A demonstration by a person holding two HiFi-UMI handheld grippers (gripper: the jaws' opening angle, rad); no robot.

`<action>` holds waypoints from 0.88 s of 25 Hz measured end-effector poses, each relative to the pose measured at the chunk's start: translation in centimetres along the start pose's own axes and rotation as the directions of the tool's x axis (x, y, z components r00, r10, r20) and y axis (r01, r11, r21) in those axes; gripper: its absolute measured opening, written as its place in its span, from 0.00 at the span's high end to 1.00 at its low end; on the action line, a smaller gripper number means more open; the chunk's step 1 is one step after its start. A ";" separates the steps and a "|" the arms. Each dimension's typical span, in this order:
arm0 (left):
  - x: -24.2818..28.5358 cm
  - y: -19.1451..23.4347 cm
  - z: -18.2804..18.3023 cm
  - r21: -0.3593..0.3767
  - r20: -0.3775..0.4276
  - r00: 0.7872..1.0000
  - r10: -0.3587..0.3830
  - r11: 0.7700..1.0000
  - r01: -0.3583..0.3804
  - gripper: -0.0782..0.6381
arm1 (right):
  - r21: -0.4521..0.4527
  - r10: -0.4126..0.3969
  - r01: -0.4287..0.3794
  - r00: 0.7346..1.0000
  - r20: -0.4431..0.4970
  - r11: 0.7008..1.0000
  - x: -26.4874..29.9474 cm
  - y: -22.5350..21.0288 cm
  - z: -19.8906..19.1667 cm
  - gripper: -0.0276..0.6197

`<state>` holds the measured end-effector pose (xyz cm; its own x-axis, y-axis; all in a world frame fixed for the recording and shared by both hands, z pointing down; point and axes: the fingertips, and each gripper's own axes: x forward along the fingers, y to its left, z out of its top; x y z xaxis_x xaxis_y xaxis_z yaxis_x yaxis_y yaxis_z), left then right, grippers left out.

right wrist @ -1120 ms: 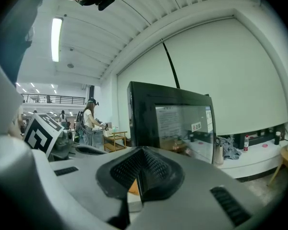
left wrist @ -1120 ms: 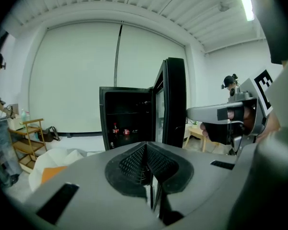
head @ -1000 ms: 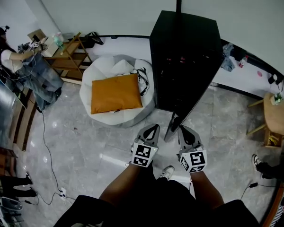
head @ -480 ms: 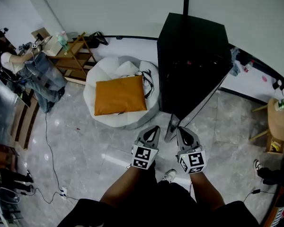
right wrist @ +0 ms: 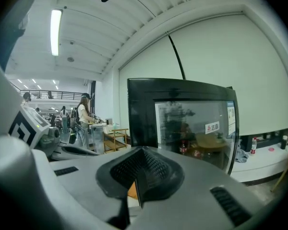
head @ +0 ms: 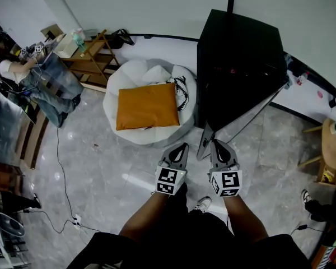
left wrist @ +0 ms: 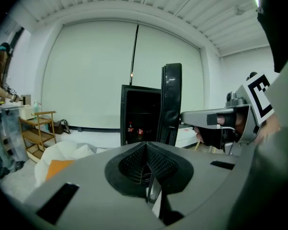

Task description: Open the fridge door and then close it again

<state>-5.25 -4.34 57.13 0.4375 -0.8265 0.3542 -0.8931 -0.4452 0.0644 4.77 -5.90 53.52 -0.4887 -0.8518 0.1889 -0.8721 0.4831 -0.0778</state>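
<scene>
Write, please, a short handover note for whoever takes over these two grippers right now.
Left gripper: jaws shut, empty, just left of the door's free edge.
Right gripper: jaws shut, empty, just right of that edge.
Tall black fridge: against the wall, its glass-fronted door swung wide open toward the person. Whether either gripper touches the door is unclear.
Done: door opened.
Left: swing it closed.

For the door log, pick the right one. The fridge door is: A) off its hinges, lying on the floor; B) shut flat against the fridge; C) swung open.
C: in the left gripper view the door stands swung out, edge-on, beside the dark, exposed inside of the fridge.
</scene>
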 end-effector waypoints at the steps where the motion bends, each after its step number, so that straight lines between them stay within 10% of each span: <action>1: 0.0 0.3 -0.1 -0.004 -0.004 1.000 0.004 1.000 -0.004 0.86 | 0.002 -0.001 0.001 1.000 -0.003 1.000 0.4 0.2 0.0 0.94; 22: 3.6 7.7 1.8 0.065 0.002 0.997 0.080 0.995 -0.080 0.86 | -0.030 0.018 -0.019 1.000 -0.009 0.999 10.5 -0.5 1.5 0.94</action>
<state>-10.38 -11.38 57.21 0.3647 -0.8601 0.3567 -0.9165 -0.3991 -0.0253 0.01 -15.35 54.08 -0.5044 -0.8408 0.1966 -0.8617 0.5048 -0.0517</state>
